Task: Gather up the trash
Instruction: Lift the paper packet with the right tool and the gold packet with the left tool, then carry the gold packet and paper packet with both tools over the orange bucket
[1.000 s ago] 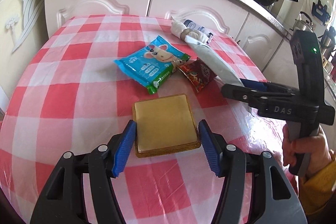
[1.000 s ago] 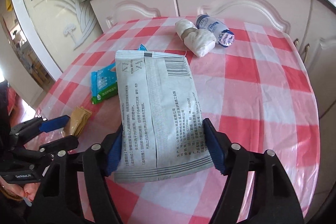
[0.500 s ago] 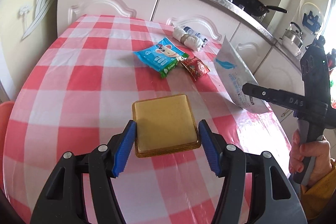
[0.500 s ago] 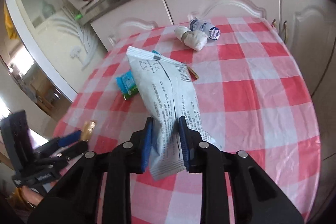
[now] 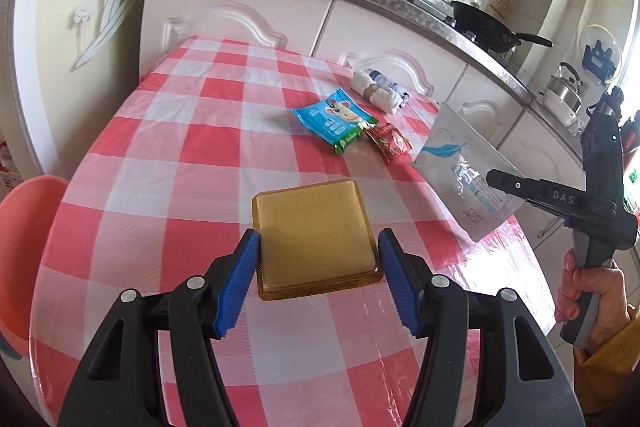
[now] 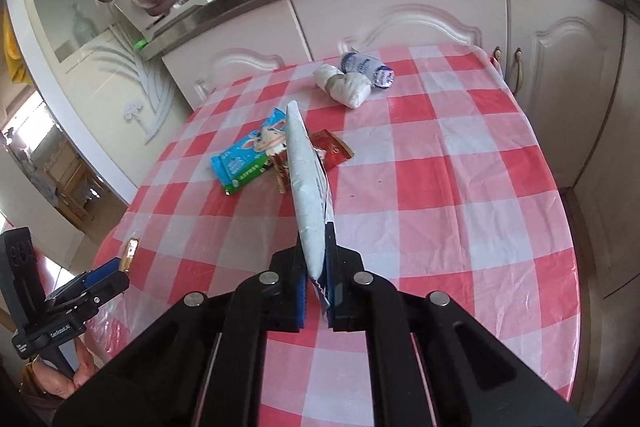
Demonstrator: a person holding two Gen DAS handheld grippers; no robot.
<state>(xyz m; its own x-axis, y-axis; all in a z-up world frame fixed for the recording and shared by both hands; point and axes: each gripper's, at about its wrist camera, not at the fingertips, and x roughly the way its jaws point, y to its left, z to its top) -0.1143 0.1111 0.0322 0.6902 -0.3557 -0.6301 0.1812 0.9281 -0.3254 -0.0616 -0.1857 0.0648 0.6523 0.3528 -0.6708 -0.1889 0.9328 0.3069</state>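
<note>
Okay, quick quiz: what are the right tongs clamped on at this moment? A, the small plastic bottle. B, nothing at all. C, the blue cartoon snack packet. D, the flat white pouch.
D: in the right wrist view the right tongs are shut on the white pouch, held edge-on above the checked table, while the blue packet and bottle lie on it.

The left gripper (image 5: 318, 259) reaches up from the bottom of its own view, its blue pads (image 5: 240, 283) pressed on the two sides of a yellow packet (image 5: 314, 235). The right gripper (image 6: 316, 291) has its jaws pinched tight on a white pouch (image 6: 306, 195) held edge-on. At the right edge of the left view, a hand (image 5: 588, 291) grips the right gripper's handle.
</note>
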